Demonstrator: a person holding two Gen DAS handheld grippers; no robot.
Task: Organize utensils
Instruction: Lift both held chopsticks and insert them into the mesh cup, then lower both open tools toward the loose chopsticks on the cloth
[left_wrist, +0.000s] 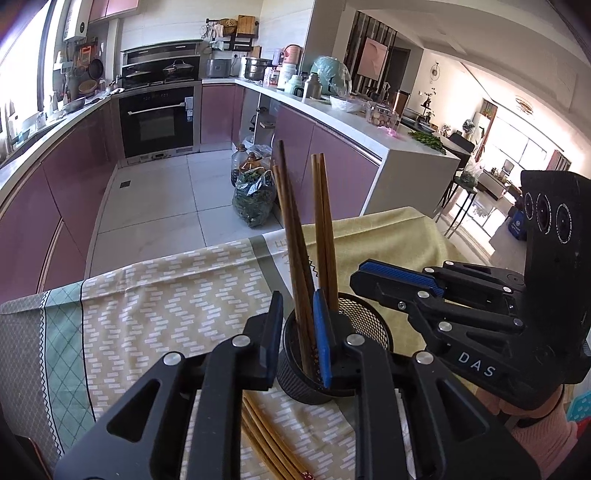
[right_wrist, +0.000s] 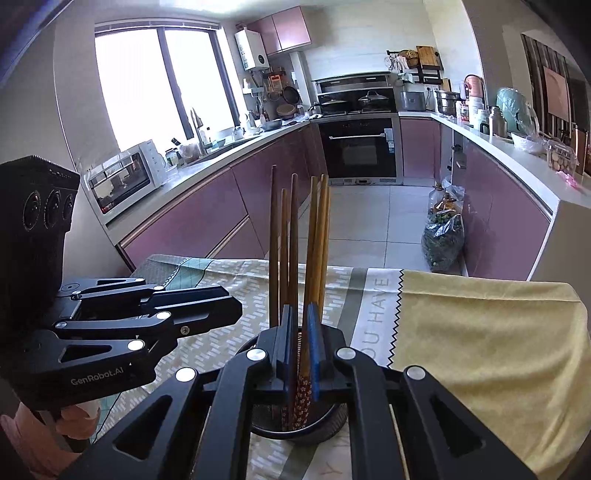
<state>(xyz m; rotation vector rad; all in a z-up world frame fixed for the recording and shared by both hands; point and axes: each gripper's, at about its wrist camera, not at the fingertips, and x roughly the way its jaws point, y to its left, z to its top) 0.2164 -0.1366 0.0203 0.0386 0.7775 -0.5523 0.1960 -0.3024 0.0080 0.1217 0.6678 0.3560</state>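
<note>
Lower centre of the left wrist view, the left gripper (left_wrist: 299, 332) has its jaws slightly parted around dark chopsticks (left_wrist: 293, 236) standing in the mesh cup (left_wrist: 369, 317). The right gripper (right_wrist: 300, 347) pinches patterned chopsticks (right_wrist: 299, 391) over the cup. Several loose chopsticks (left_wrist: 266, 439) still lie on the counter (left_wrist: 147, 295), so I judge it partway done.
</note>
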